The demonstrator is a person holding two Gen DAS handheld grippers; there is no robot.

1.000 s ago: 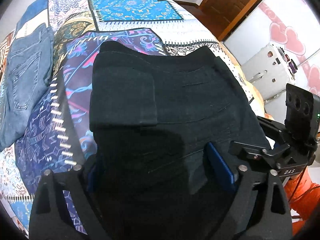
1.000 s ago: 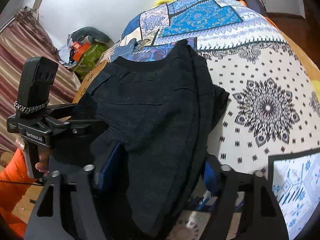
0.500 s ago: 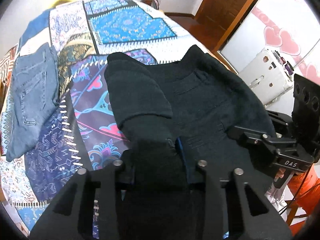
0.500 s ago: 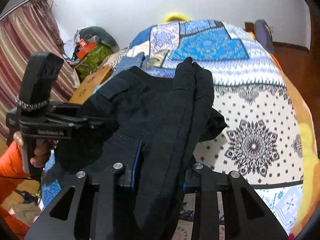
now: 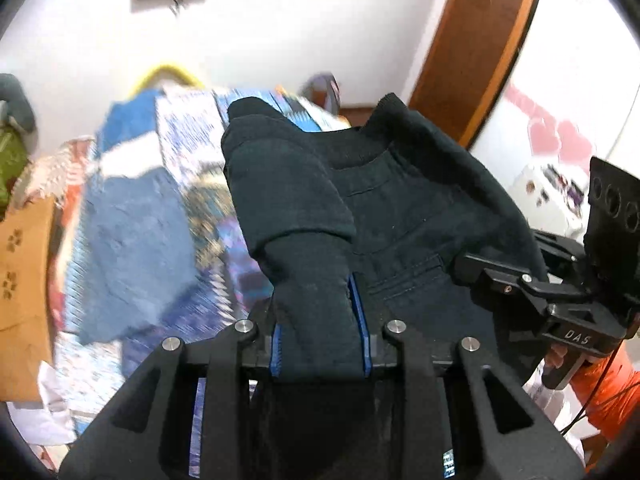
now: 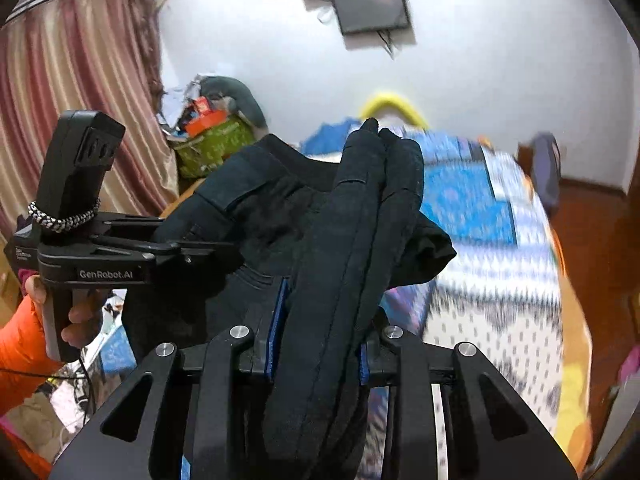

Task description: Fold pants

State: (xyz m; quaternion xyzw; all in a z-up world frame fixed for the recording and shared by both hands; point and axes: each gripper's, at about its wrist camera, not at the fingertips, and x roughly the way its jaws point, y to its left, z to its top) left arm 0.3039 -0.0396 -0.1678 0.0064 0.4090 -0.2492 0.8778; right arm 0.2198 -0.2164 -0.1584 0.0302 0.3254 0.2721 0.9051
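The black pants [image 5: 400,216] are folded and lifted off the bed, held between both grippers. My left gripper [image 5: 320,344] is shut on a thick bunched fold of the pants. My right gripper [image 6: 320,340] is shut on the other bunched edge of the pants [image 6: 352,240]. The cloth sags between them. The right gripper also shows at the right of the left wrist view [image 5: 560,300], and the left gripper at the left of the right wrist view [image 6: 120,248], each with its jaws buried in cloth.
A patterned patchwork bedspread [image 6: 500,260] covers the bed below. Blue jeans [image 5: 132,252] lie on it at the left. A cluttered pile [image 6: 208,136] and a curtain [image 6: 72,100] stand at the far left, a wooden door frame [image 5: 480,40] at the right.
Both grippers closed on the pants and raised them off the bed. The views tilted upward toward the wall, and the pants now hang bunched between the grippers.
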